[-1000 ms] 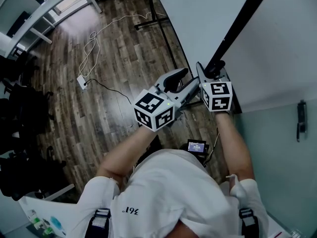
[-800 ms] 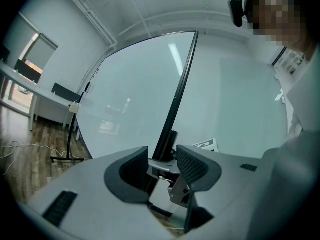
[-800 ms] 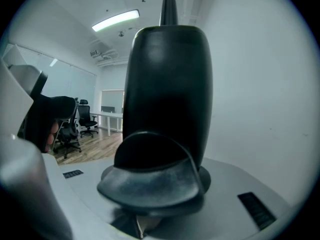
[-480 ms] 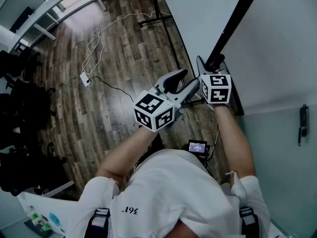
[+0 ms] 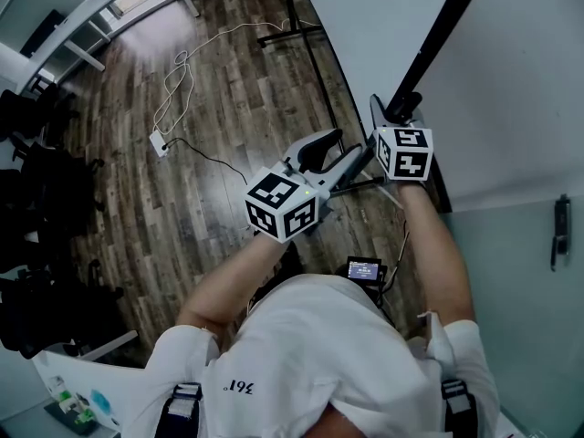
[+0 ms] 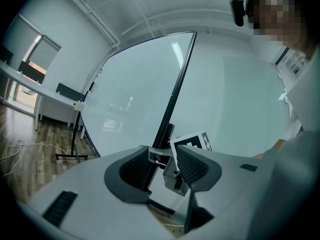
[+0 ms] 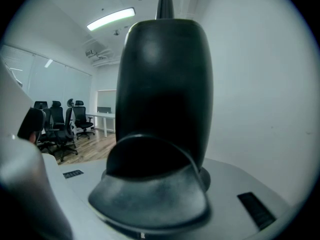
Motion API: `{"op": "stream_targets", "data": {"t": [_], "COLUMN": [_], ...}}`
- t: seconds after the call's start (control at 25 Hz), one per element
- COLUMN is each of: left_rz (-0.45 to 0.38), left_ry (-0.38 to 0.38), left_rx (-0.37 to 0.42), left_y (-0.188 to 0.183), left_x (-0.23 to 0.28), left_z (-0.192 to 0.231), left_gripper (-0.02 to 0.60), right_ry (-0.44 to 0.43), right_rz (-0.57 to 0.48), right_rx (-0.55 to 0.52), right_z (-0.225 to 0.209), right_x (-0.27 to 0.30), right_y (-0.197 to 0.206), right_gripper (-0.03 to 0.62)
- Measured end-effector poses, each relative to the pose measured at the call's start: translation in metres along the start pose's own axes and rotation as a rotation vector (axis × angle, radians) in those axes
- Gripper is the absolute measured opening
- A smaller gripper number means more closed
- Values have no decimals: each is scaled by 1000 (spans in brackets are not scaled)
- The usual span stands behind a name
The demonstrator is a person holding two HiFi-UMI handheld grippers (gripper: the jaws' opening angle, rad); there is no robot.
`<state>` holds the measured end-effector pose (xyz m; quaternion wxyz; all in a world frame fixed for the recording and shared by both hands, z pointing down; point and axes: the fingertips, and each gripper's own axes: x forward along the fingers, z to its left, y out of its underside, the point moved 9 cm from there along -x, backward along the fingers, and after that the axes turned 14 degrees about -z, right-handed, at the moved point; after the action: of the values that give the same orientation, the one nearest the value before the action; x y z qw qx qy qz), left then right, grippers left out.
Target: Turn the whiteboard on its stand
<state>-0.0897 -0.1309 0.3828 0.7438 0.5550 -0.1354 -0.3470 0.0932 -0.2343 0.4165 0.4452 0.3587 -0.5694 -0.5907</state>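
The whiteboard (image 5: 383,26) stands right in front of me, its black side post (image 5: 444,27) running down to a black knob (image 5: 401,109). My right gripper (image 5: 394,121) is shut on that knob. In the right gripper view the knob (image 7: 165,84) fills the space between the jaws of the right gripper (image 7: 155,151). My left gripper (image 5: 339,151) hangs just left of the post's foot, jaws open. In the left gripper view the board (image 6: 135,99) and its black post (image 6: 172,104) rise beyond the open left gripper (image 6: 162,168), and the pads do not press on anything.
The stand's black foot (image 5: 294,33) rests on the wooden floor. A white cable with a power strip (image 5: 160,144) lies to the left. Black office chairs (image 5: 36,199) crowd the left edge beside a white desk (image 5: 82,21). A wall with a door handle (image 5: 557,231) stands at the right.
My right gripper, still on the knob, has shifted slightly up and to the right and its marker cube has turned a little. The left gripper has hardly moved.
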Motion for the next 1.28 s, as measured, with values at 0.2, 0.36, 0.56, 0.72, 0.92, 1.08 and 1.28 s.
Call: {"op": "stream_targets", "data": {"t": [0.2, 0.36, 0.56, 0.72, 0.92, 1.08, 1.28], "left_rz": [4, 3, 0, -3, -3, -2, -3], "left_ry": [-11, -24, -27, -23, -27, -28, -29], "left_rx": [-1, -1, -4, -5, -5, -5, -3], "left_y": [-3, -1, -1, -4, -10, -10, -10], "left_x": [-3, -3, -5, -4, -5, -5, -5], "left_z": [2, 4, 3, 1, 0, 0, 1], "left_gripper": [183, 183, 183, 183, 183, 183, 183], "right_ry": [16, 10, 1, -4, -17, -27, -42], "right_rz": [7, 6, 3, 8, 11, 19, 25], "right_rx": [3, 5, 4, 4, 3, 2, -1], "right_z": [-12, -18, -16, -17, -17, -18, -17], "right_x": [8, 11, 10, 11, 13, 15, 17], "right_y": [-3, -1, -1, -2, -7, -7, -6], "right_gripper": [132, 132, 132, 133, 133, 133, 135]}}
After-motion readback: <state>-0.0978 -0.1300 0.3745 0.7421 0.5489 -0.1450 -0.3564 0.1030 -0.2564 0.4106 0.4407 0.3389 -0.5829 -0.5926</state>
